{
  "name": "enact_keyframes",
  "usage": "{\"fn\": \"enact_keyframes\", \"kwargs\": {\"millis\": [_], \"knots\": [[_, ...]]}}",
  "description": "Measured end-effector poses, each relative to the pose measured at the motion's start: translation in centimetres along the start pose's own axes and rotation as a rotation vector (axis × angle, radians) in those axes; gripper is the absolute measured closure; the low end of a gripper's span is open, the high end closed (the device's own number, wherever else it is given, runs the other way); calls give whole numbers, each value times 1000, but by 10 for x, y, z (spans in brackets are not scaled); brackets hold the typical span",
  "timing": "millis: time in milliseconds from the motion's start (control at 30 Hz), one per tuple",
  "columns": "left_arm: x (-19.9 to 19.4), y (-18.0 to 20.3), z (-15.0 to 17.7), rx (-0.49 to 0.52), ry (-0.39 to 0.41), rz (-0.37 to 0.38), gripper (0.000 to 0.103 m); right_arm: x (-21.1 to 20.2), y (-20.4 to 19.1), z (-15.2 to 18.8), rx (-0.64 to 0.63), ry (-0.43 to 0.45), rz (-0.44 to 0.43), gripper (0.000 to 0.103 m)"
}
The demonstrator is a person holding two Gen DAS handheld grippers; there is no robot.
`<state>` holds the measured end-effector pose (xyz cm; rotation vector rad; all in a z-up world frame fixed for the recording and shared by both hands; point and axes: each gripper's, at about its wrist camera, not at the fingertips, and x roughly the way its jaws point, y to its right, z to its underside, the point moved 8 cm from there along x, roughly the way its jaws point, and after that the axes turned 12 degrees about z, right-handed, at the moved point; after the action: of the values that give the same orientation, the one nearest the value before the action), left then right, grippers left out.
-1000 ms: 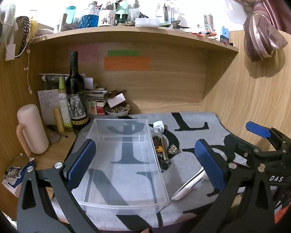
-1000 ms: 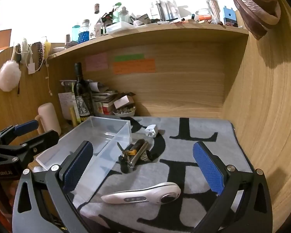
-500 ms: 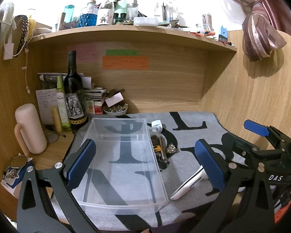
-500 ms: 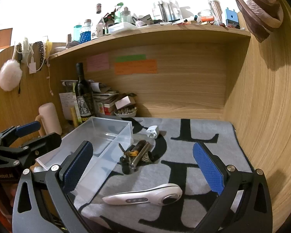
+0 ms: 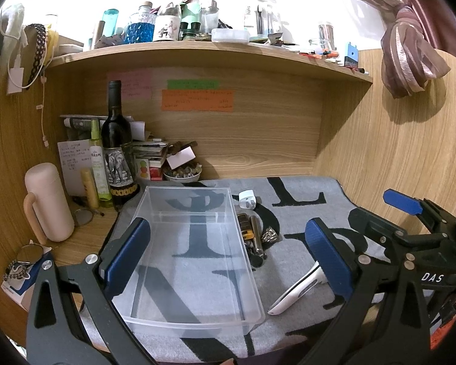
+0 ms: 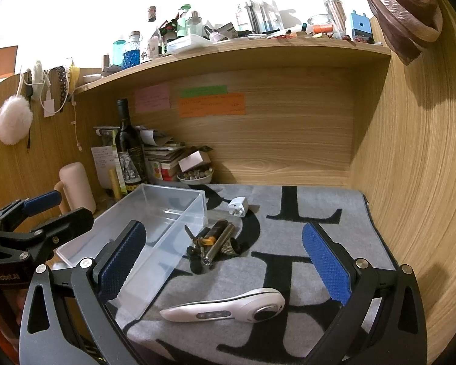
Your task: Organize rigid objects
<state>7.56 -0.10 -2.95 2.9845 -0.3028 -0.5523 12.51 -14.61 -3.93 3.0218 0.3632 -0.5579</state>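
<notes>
A clear plastic box (image 5: pixel 194 243) (image 6: pixel 155 222) lies empty on a grey mat with black letters (image 5: pixel 304 203) (image 6: pixel 304 213). Beside its right wall sits a small heap: a metal cylinder (image 6: pixel 220 243) (image 5: pixel 256 237), a yellow-and-black item (image 6: pixel 206 238) and a dark ring (image 6: pixel 232 248). A white plug adapter (image 5: pixel 247 199) (image 6: pixel 238 206) rests behind them. A white handheld device (image 6: pixel 228 304) (image 5: pixel 298 289) lies at the mat's front. My left gripper (image 5: pixel 228 252) hovers open over the box. My right gripper (image 6: pixel 225 264) is open above the white device.
A wine bottle (image 5: pixel 118 152), a green spray bottle (image 5: pixel 98 167), a pink flask (image 5: pixel 47 202), stacked papers and a bowl of stones (image 5: pixel 182 173) crowd the back left corner. A cluttered shelf (image 5: pixel 197 45) hangs overhead. Wooden walls close in the right side and back.
Both views have shifted slightly, as if the grippers rose or drew back a little. Nothing on the mat has moved and both grippers stay open.
</notes>
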Motion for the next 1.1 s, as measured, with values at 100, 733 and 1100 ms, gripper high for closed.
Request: {"fn": "enact_keyframes", "kwargs": {"millis": [100,733,1100], "knots": [[0,0,0,0,0,1,0,0,0,0,1,0,-1,0],[4,-3,0,-9,-7,8,0,0,-1,0,1,0,0,0],[6,-3,1,-11,-11,11,0,1,-1,-3,-2,4,-1,0]]}}
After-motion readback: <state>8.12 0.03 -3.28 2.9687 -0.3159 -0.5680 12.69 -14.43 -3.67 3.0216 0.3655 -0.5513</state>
